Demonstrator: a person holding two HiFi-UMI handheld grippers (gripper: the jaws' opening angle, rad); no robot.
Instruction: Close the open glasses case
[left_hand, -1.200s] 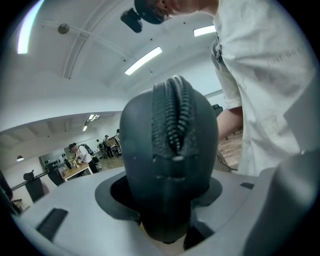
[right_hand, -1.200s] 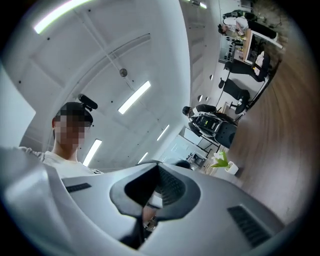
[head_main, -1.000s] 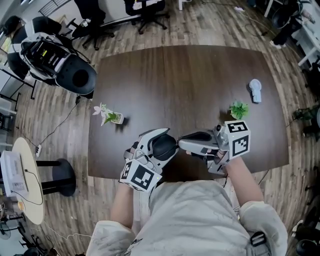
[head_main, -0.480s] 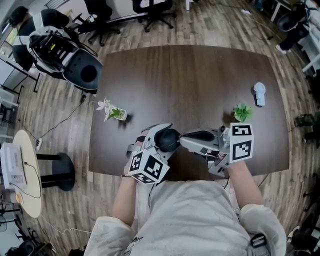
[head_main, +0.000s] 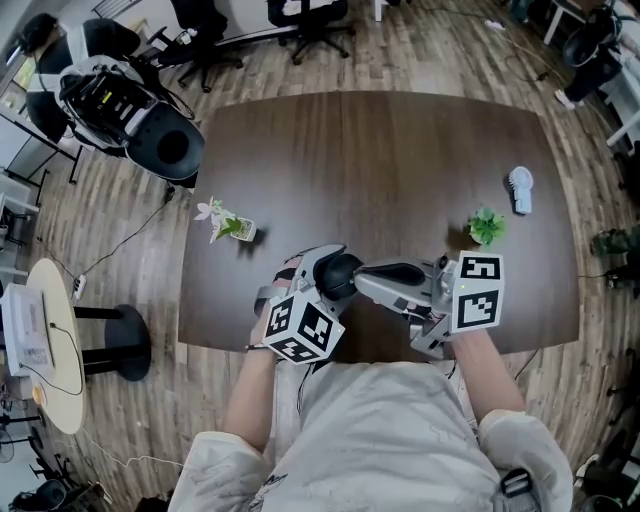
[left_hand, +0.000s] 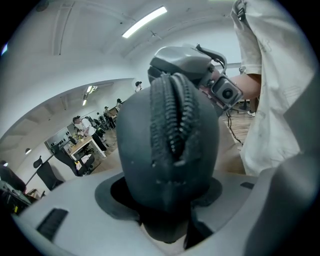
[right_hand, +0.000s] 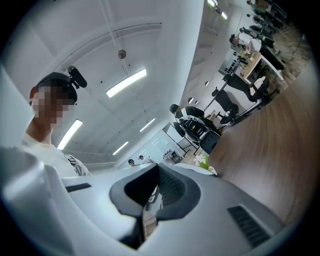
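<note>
Glasses case (left_hand: 167, 165) sits clamped between jaws of left gripper (head_main: 328, 276).

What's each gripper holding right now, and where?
Left gripper grips the glasses case at its near end. Right gripper is shut on a thin tab, likely its zipper pull.

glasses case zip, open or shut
Looks not fully shut: the dark oval fabric glasses case shows its two rows of zipper teeth standing apart, a dark slit between them.
</note>
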